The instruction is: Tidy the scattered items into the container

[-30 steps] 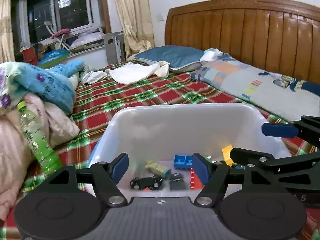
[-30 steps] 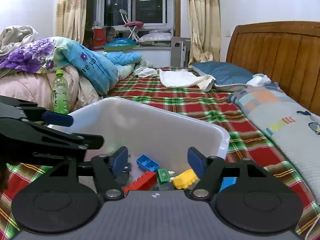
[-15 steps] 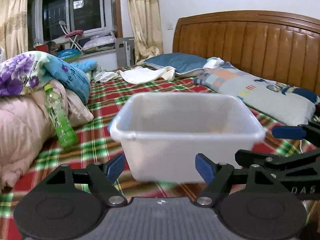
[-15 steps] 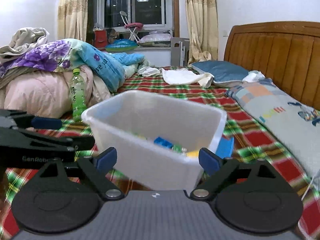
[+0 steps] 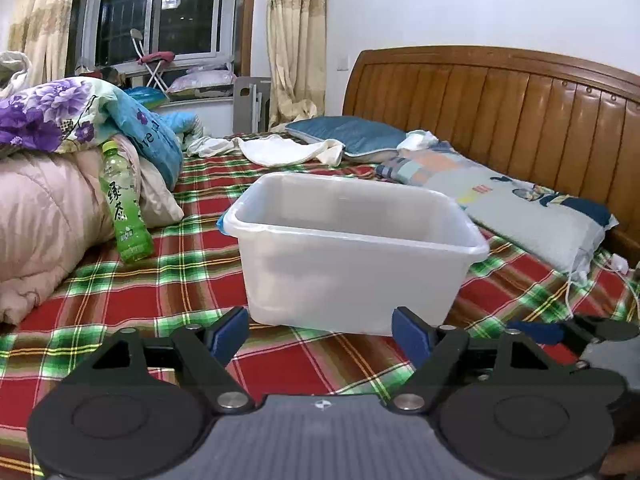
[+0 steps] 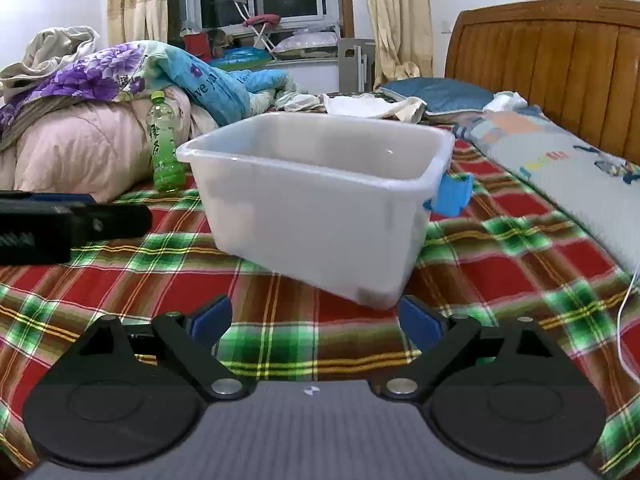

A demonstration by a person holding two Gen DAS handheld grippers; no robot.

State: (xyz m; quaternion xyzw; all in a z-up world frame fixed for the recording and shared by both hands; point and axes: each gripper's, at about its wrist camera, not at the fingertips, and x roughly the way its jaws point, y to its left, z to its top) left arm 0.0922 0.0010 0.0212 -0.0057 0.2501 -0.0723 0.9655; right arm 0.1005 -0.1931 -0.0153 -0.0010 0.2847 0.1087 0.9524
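Observation:
A translucent white plastic bin [image 5: 352,264] stands on the plaid bedspread, seen from the side; it also shows in the right wrist view [image 6: 320,208], with a blue handle clip [image 6: 452,196] on its right end. Its contents are hidden behind the walls. My left gripper [image 5: 322,334] is open and empty, low over the bedspread just in front of the bin. My right gripper [image 6: 316,318] is open and empty, also in front of the bin. The left gripper's body [image 6: 60,224] shows at the left edge of the right wrist view.
A green tea bottle [image 5: 124,208] leans on a pink quilt [image 5: 44,224] left of the bin. Pillows [image 5: 532,208] lie along the wooden headboard [image 5: 520,116] at the right. A white cloth [image 5: 288,152] lies behind the bin. A white cord [image 6: 626,320] trails at the right.
Both grippers have pulled back and down from above the bin. The toys inside were visible one second ago and are now hidden by the bin's walls. Both stay open.

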